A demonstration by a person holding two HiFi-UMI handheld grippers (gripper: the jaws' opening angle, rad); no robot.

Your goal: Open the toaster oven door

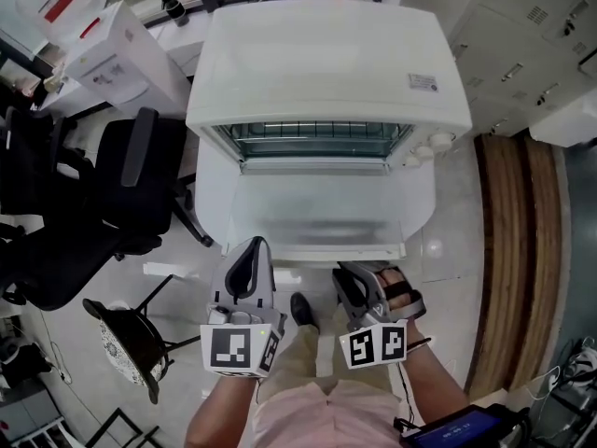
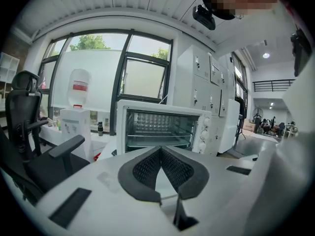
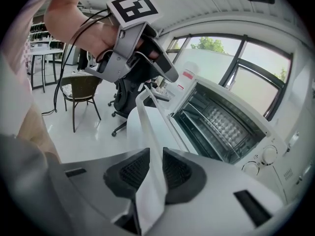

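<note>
We see one toaster oven [image 1: 326, 63] with three knobs [image 1: 425, 149]. Its glass door [image 1: 326, 213] lies dropped open and flat toward us. We hold two tools: our right tool [image 3: 156, 154] pinches the door's white handle [image 3: 147, 141], and our left tool [image 2: 161, 149] hangs just beside it, pressed together on nothing. One black office chair [image 1: 103, 203] and one water dispenser [image 1: 117, 59] stand left on the pale glossy floor [image 1: 457, 241].
</note>
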